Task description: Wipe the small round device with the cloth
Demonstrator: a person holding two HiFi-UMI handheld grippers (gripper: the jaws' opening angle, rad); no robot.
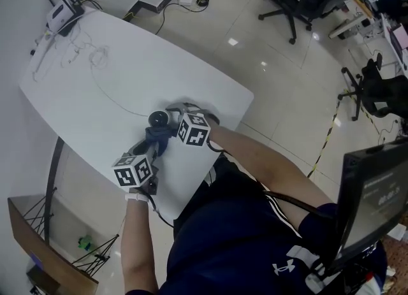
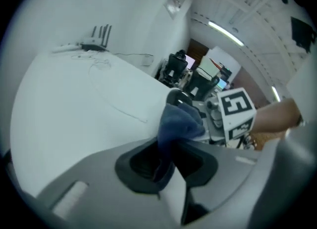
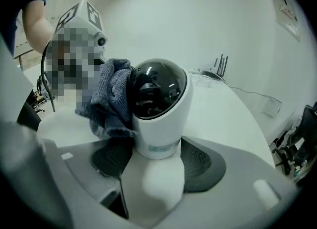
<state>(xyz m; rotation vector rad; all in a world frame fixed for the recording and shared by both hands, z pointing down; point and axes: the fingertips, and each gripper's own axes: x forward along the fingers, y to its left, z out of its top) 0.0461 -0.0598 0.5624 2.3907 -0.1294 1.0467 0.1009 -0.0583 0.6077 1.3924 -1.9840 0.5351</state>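
**A:** Where is the device right now?

**B:** In the right gripper (image 3: 158, 162). Its jaws are closed on the white base of the small round device (image 3: 159, 105), one pad on each side. The dark dome points up and away from them.

**A:** And the cloth?

**B:** The blue cloth (image 2: 178, 121) is pinched in the left gripper (image 2: 167, 160). Those jaws are drawn nearly together on its lower fold, and the rest bunches out ahead of them.

**A:** Do the two touch?

**B:** Yes. In the right gripper view the cloth lies against the dome's left flank and hangs down to the top of the base. The front and right of the dome are bare.

**A:** So which way should the wipe go?

**B:** My guess is across the dome from that left side. The left gripper sits straight behind the cloth with the device directly ahead, so it is the one placed to push. Both grippers are just beside each other over the near edge of the worktop (image 1: 127, 64).

**A:** Any risk?

**B:** The cloth could drag the device askew in its grip, I'd say.
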